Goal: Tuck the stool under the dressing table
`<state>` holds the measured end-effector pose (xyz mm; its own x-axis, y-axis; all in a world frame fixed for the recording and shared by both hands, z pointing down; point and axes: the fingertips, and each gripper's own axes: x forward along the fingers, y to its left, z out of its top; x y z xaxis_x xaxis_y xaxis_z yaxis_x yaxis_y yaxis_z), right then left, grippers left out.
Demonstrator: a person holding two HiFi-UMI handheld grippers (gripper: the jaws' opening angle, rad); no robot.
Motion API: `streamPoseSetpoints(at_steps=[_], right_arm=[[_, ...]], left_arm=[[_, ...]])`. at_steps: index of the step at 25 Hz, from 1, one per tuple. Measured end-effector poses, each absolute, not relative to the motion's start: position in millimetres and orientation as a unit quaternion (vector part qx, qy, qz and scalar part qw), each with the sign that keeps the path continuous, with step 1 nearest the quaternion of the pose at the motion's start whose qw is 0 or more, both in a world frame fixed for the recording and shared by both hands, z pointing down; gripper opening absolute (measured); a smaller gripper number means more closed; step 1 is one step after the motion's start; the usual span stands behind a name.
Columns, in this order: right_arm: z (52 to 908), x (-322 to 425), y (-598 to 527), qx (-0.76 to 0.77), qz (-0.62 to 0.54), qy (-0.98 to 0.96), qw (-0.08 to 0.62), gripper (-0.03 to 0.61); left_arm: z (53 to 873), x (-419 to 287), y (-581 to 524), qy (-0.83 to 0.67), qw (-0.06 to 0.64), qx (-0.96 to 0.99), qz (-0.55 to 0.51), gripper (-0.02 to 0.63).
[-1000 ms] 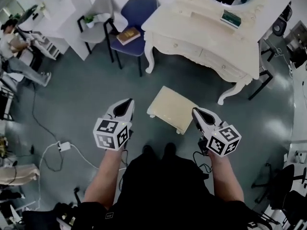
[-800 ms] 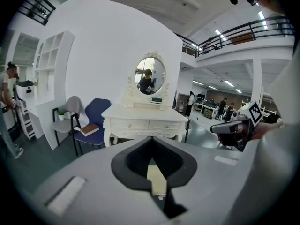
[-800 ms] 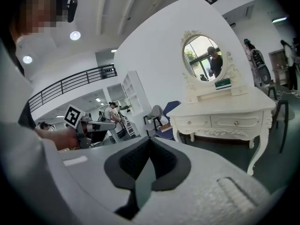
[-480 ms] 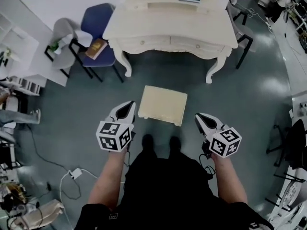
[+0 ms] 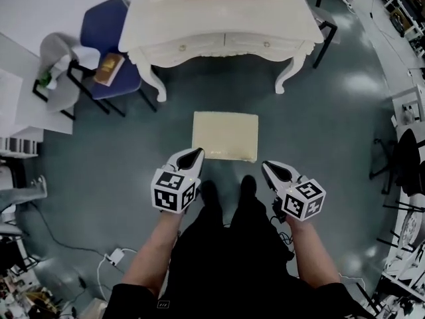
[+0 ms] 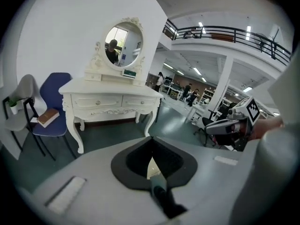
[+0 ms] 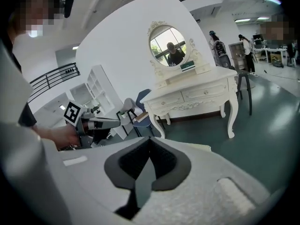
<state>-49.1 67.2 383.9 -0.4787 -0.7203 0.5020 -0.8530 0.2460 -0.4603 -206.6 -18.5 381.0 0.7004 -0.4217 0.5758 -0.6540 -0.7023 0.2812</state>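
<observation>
Square cream stool (image 5: 225, 135), top bare

Lighting was bright and even, supplied by ceiling lights (image 6: 201, 25). Pale glare patches showed on the glossy floor (image 5: 362, 85), and a soft shadow lay beneath the desk (image 5: 219, 12). Both gripper views bent strongly at the edges, with dark corners and a blurred near foreground. The head view was sharp.

Left tongs (image 5: 192, 155), right tongs (image 5: 270, 170) closed (both empty), forearms extended.
</observation>
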Motion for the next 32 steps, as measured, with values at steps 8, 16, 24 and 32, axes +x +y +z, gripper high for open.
streamPoseSetpoints(at_steps=[8,16,24,32], right_arm=[[442,-45,53,0.508,0.38,-0.764,0.115,0.05],[543,-41,37,0.486,0.412,-0.752,0.17,0.098],[639,-42,38,0.471,0.431,-0.74,0.212,0.146],[721,-36,41,0.477,0.449,-0.71,0.258,0.235]], left_arm=[[450,-203,-36,-0.267,0.267,0.879,0.29,0.039],[547,-209,-52,-0.278,0.298,0.851,0.332,0.078],[648,-228,-41,-0.286,0.338,0.811,0.381,0.216],[740,-254,-36,-0.285,0.349,0.779,0.436,0.269]])
